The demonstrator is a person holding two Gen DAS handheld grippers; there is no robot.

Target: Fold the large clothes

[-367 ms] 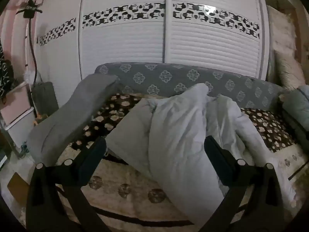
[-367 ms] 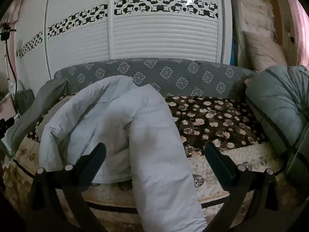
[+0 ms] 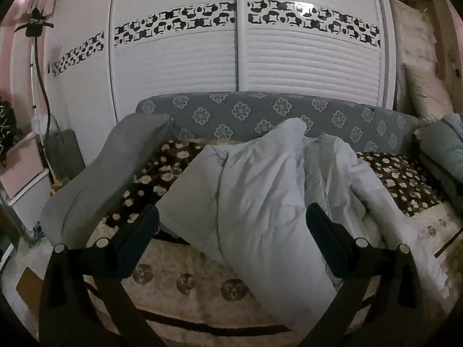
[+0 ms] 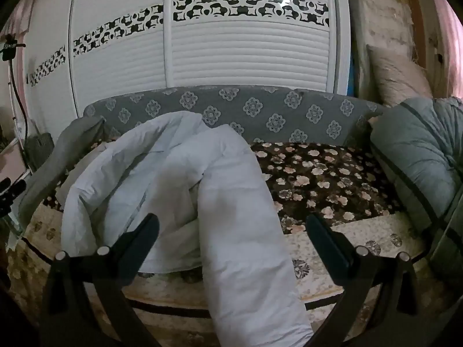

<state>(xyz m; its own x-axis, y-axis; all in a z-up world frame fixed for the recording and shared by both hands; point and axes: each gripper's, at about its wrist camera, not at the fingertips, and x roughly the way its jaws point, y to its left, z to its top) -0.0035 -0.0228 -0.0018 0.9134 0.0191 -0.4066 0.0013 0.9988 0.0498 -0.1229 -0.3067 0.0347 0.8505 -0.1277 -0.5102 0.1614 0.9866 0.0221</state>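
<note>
A large pale grey-white padded garment (image 3: pixel 260 190) lies crumpled on the bed, with one long part hanging over the near edge. In the right wrist view the same garment (image 4: pixel 162 173) fills the left half, a sleeve-like part (image 4: pixel 249 248) trailing down toward me. My left gripper (image 3: pixel 231 225) is open, its black fingers wide apart in front of the garment and not touching it. My right gripper (image 4: pixel 231 231) is open too, held short of the hanging part, nothing between its fingers.
The bed (image 3: pixel 185 277) has a dark floral blanket (image 4: pixel 324 173) and a grey patterned headboard (image 3: pixel 260 112). A grey pillow (image 3: pixel 110 173) lies at the left and a grey-green bundle (image 4: pixel 419 150) at the right. White wardrobe doors (image 3: pixel 231 57) stand behind.
</note>
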